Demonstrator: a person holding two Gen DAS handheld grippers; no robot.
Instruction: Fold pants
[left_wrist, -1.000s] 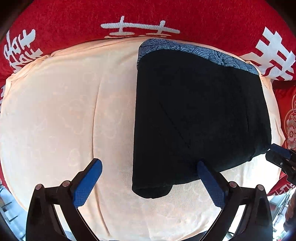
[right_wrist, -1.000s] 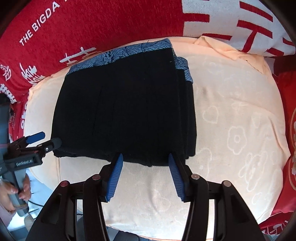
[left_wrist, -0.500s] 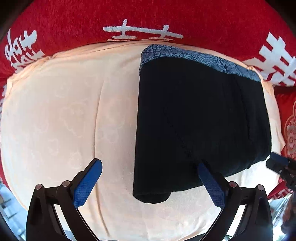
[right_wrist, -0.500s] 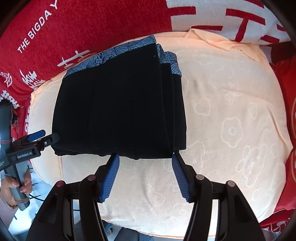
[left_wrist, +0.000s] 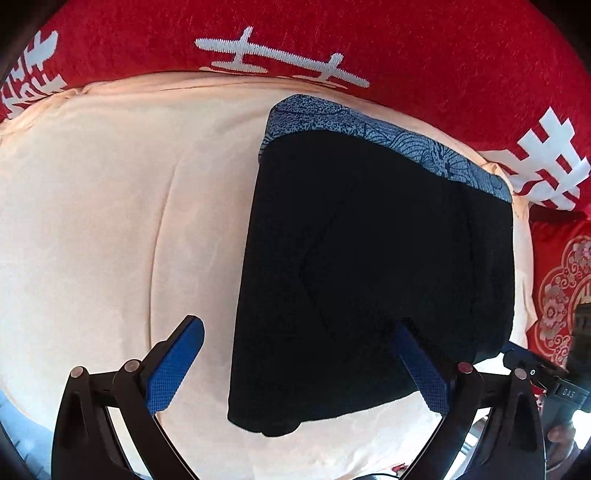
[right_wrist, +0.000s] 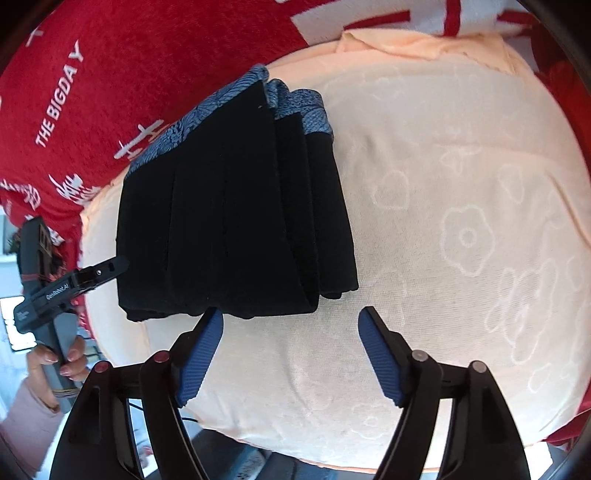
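A peach towel (right_wrist: 461, 206) with a faint flower pattern covers the surface. Around it lies a red blanket (left_wrist: 369, 40) bearing white characters and lettering.

Black pants (left_wrist: 373, 266) with blue patterned waistband, folded into a flat stack on the peach cloth (left_wrist: 110, 221)

The pants (left_wrist: 376, 280) are showing as soft matt black cloth with a blue band of printed weave along the far edge, lying on a peach cover (left_wrist: 110, 221) of napped, towel-like fabric embossed with faint flowers and hearts. Behind it, a red blanket (left_wrist: 406, 48) is looking plush and fuzzy, its white lettering woven in. Both grippers are showing smooth, slightly glossy black plastic arms, finely ribbed matt blue pads (right_wrist: 380, 354) and small metal pins
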